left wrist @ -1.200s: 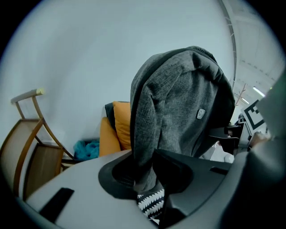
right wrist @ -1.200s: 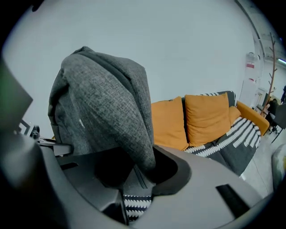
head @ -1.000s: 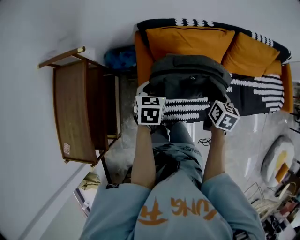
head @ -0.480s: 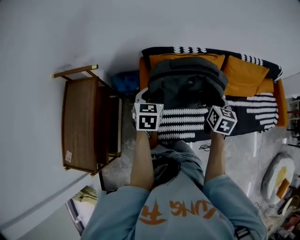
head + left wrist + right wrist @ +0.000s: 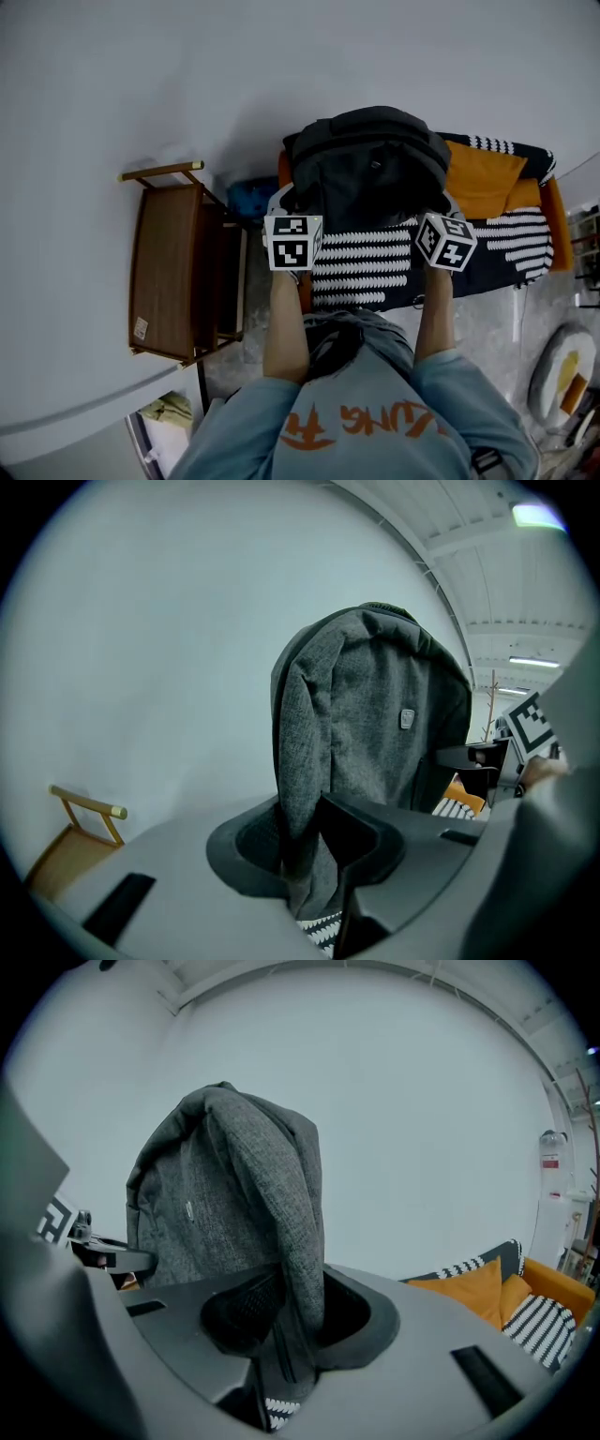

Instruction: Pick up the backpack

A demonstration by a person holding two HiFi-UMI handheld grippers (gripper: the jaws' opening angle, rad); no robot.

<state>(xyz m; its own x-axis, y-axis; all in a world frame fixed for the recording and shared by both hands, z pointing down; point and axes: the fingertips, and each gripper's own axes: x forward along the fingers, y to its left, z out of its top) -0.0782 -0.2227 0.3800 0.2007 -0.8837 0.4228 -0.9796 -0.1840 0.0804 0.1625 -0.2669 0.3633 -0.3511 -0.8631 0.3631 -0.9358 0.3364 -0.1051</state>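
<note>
Holding the backpack (image 5: 366,164) up between two grippers

A pale wall (image 5: 141,75) fills most of the head view. Against it stands a sofa (image 5: 553,220) with an orange frame, draped in a dark blanket (image 5: 375,267) with white stripes, and an orange cushion (image 5: 483,178) leans on its back. A brown wooden side table (image 5: 169,272) stands to the sofa's left, with something blue (image 5: 251,199) between the two that I cannot identify.

The grey backpack hangs upright in the air above the sofa seat, in front of the person, its rounded top toward the wall.

The left gripper (image 5: 314,841) has its jaws nearly together, pinching a fold of grey fabric on the backpack's left edge. The right gripper (image 5: 286,1312) grips the opposite edge the same way, its jaws narrowly parted with a thick fold of fabric and a strap clamped between them. Both marker cubes sit level with each other, one at each lower corner of the backpack.
</note>
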